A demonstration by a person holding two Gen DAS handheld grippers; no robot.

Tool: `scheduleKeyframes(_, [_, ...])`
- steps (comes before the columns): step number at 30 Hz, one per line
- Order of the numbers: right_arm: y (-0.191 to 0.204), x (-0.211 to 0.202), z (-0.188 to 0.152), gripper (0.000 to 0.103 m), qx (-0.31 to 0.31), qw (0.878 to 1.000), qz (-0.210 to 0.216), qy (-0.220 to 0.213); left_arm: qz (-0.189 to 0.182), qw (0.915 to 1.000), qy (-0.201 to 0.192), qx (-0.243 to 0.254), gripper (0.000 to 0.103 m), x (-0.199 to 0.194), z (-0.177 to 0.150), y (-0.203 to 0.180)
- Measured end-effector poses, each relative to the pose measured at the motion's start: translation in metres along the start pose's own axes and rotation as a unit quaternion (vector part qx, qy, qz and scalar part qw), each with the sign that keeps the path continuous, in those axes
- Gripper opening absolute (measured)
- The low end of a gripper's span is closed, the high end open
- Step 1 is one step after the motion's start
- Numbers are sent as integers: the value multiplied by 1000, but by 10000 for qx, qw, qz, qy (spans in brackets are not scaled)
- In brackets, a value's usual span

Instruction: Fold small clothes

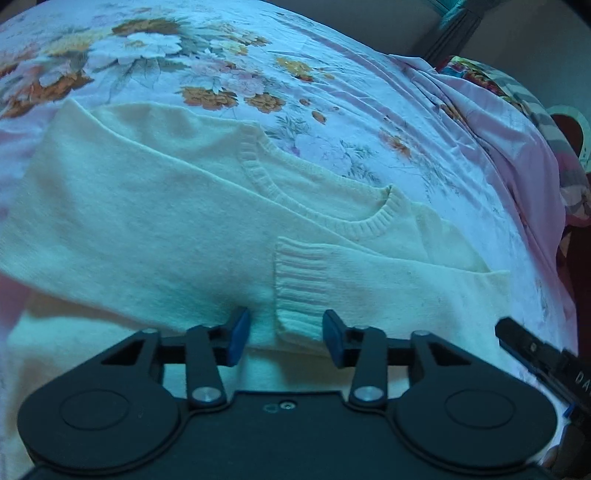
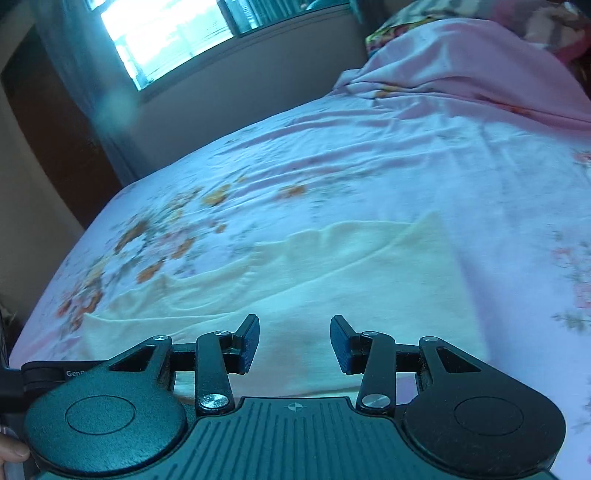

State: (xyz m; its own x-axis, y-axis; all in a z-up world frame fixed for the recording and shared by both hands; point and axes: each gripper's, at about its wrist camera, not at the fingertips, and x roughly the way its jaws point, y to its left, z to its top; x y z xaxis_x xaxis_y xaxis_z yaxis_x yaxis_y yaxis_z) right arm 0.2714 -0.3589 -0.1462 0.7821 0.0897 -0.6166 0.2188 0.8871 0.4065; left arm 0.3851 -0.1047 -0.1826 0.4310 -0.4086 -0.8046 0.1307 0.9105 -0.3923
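The cream sweater is lying flat on the bed, over a pink sheet that is printed with orange and white flowers. Its ribbed neckline is facing away from the left wrist camera, and one sleeve is lying folded across the body, so that the ribbed cuff is resting near the middle of the garment. In the right wrist view the sweater is spreading just in front of the gripper, with some wrinkles along its far edge. A window is showing bright behind the bed.

The left gripper is hovering low over the sweater with its jaws standing wide apart; the cuff's lower end is lying between them, but the pads are not closing on it. The right gripper is also keeping its jaws wide, holding nothing, and only plain knit is lying between them.
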Motion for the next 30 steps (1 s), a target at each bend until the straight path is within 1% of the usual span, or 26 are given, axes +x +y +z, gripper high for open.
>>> scheduleKeyframes(1, [-5,-1,0,42,28,10000,-69,-11,-9,10000,-20,-53,18,1,1,0])
scheduleKeyframes(2, [-11,-5,0,42,73,9999,-106,-33,-36,9999,-39,-96,10,0,1,-1])
scheduleKeyframes(4, [-20,-8,1,42,118,9998,-170,-58,8,9999,-115,-31,7,-2,-1,-4])
scheduleKeyframes(6, [-23,-9,0,42,34,9993,-371,-67,75,9996,-250,102,5,-5,-1,-9])
scheduleKeyframes(7, [-25,-8,0,42,8,9991,-418,-61,34,9994,-324,84,2,-8,0,-9])
scheduleKeyframes(10, [-27,-7,0,42,-11,9985,-544,-89,-37,9980,-629,27,2,-24,7,-12])
scheduleKeyframes(13, [-23,-9,2,42,-171,9977,-633,-181,-140,9952,-969,-10,2,-50,20,-8])
scheduleKeyframes(16, [-14,-6,7,42,-285,9976,-576,-243,-59,9913,-1317,-21,2,-76,33,5])
scheduleKeyframes(18, [-7,-1,8,42,-357,9978,-510,-221,78,9892,-1463,33,2,-86,36,19])
scheduleKeyframes(19, [-2,3,6,42,-442,9975,-521,-197,185,9889,-1472,90,2,-87,35,26])
scheduleKeyframes(21, [7,15,0,42,-666,9961,-570,-58,530,9897,-1316,217,2,-76,27,41])
scheduleKeyframes(23, [9,33,-9,42,-738,9945,-700,251,845,9923,-872,243,2,-51,13,60])
scheduleKeyframes(24, [6,43,-14,42,-747,9931,-788,450,1013,9919,-743,188,2,-42,6,69])
scheduleKeyframes(25, [4,51,-18,42,-785,9911,-852,652,1126,9909,-721,140,2,-37,1,75])
scheduleKeyframes(27, [4,47,-18,42,-819,9913,-834,602,1121,9905,-801,24,1,-42,-1,81])
scheduleKeyframes(29, [5,36,-14,42,-756,9940,-657,439,1059,9905,-881,-18,6,-53,4,78])
scheduleKeyframes(30, [6,30,-14,42,-730,9950,-578,374,1052,9894,-1000,17,9,-61,7,74])
